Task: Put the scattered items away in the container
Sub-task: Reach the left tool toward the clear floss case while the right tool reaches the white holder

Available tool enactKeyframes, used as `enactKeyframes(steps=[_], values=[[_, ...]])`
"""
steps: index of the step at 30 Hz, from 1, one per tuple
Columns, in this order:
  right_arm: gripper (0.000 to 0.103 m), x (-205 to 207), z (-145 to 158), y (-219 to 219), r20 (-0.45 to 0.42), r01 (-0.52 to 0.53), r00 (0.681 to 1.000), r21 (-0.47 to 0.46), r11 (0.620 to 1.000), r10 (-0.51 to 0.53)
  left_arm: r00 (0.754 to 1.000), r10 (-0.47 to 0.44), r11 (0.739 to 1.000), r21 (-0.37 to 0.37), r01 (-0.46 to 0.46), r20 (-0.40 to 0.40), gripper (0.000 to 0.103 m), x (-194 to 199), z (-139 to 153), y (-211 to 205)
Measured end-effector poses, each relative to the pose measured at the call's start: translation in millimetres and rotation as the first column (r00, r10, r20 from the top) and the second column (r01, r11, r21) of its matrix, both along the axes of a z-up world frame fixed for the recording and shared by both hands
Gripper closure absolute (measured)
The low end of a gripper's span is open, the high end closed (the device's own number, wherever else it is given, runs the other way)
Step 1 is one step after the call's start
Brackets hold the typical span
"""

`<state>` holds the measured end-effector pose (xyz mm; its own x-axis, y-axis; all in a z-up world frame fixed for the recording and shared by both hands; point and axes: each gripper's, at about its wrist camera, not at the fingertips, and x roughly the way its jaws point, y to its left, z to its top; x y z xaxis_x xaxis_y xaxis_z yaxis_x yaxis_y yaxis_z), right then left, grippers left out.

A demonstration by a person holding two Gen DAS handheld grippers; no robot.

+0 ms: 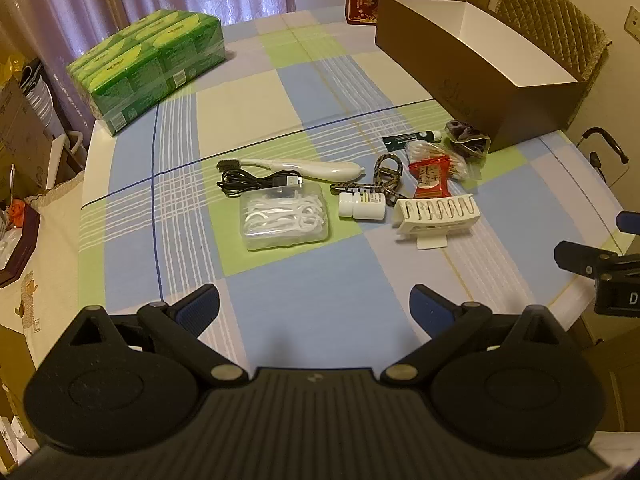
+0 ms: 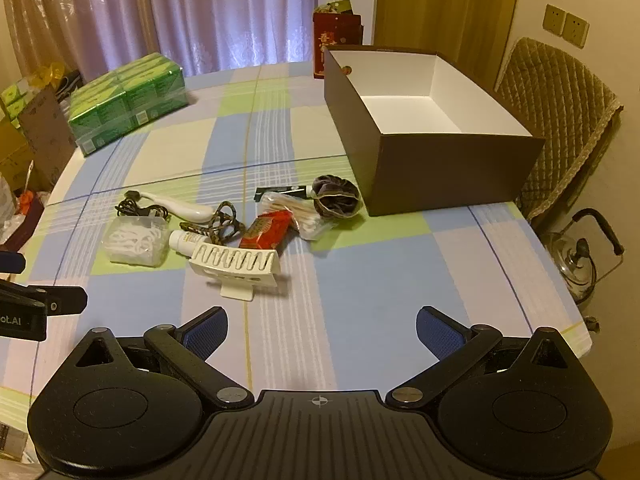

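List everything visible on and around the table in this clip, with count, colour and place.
box: 1, brown, white inside, empty, far right
floss pick case: 1, clear, left of pile
USB cable: 1, black, behind case
toothbrush: 1, white
lanyard: 1, patterned
small bottle: 1, white
slotted rack: 1, white, nearest
red packet: 1
cotton swabs: 1 bag
scrunchie: 1, dark, by box
tissue pack: 1, green, far left
kettle: 1, beside table
left tongs: open
right tongs: open

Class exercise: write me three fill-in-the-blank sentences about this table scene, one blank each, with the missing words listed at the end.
1. The brown box is ____ inside.
2. The jaws of both the left gripper and the right gripper stand ____.
3. The floss picks lie in a clear ____ case.

Missing words: empty; open; plastic
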<state>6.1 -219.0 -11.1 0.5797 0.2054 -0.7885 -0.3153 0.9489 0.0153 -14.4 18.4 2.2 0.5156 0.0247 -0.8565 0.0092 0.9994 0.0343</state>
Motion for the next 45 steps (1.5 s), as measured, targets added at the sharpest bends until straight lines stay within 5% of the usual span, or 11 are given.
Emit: enactKeyframes(steps=[45], values=[[0.0,47.8,-28.6,33.2,-0.111,-0.115,0.986,0.103,0.988,0.127,0.996,0.032,0.999,-0.014,-0.033,-0.078,0.003,35.6,-29.5,26.2]])
